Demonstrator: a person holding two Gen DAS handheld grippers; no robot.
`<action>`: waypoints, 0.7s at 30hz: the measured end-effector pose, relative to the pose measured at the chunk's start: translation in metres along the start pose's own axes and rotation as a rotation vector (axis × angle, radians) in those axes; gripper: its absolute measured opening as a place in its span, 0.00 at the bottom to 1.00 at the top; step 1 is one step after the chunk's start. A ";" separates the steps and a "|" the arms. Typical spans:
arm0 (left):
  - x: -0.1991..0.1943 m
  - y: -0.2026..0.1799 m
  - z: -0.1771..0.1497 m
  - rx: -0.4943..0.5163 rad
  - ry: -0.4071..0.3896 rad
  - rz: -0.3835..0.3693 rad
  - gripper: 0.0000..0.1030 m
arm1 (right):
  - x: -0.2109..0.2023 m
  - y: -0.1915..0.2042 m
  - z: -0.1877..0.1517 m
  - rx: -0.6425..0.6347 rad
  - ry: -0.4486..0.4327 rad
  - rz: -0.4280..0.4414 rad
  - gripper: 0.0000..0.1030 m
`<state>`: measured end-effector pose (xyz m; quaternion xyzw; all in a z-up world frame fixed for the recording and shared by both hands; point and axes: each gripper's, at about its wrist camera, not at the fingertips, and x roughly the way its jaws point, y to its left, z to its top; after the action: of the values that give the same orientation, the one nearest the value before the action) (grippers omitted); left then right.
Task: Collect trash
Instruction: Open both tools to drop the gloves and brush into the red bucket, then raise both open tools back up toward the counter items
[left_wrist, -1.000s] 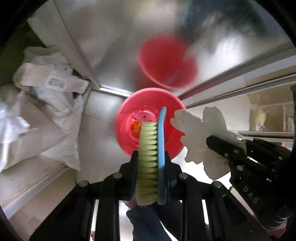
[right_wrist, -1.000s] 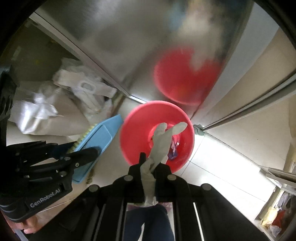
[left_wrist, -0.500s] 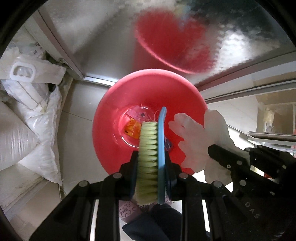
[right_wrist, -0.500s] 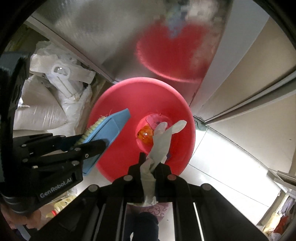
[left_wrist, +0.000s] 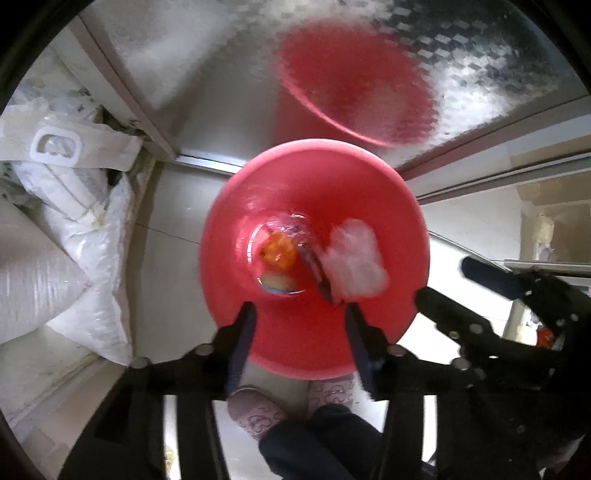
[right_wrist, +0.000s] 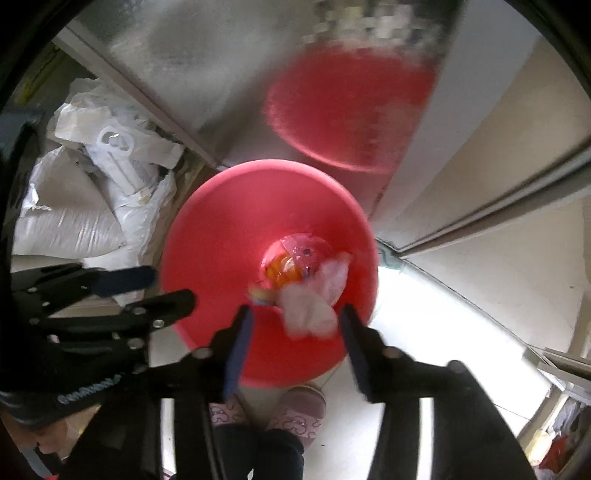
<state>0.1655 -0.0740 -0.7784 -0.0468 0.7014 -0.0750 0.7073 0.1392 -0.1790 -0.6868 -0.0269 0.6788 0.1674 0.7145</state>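
Below, a red bin (left_wrist: 314, 332) stood on the pale tiled floor (left_wrist: 173, 206), its reflection shown in the metal panel (left_wrist: 229, 74) behind it. At its bottom an orange piece of trash (left_wrist: 279, 253) lay inside a clear plastic wrapper (left_wrist: 288, 221); beside these a white glove (left_wrist: 356, 258), blurred, was seen inside the bin, apart from both claws. A blue-edged item just beside the glove was too blurred to identify. The left claw (left_wrist: 299, 314) was held over the bin, its jaws opening and nothing gripped between them. The right claw (right_wrist: 293, 317) was likewise opening above the bin; the glove (right_wrist: 314, 299) appeared between its fingers but was not pressed by them. White sacks (left_wrist: 55, 258) were piled left of the bin. Pink slippers (left_wrist: 255, 410) were visible at the near rim.
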 end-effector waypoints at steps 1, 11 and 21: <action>-0.005 0.002 -0.001 -0.007 -0.007 0.005 0.59 | -0.003 -0.004 -0.001 0.011 -0.007 -0.005 0.64; -0.074 0.009 -0.018 -0.023 -0.056 0.014 0.81 | -0.060 0.002 -0.007 0.016 -0.053 0.026 0.95; -0.229 -0.012 -0.044 0.036 -0.131 0.044 0.84 | -0.197 0.033 -0.018 -0.014 -0.100 0.064 0.99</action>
<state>0.1202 -0.0443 -0.5514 -0.0235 0.6530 -0.0686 0.7539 0.1085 -0.1929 -0.4888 -0.0021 0.6418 0.1959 0.7415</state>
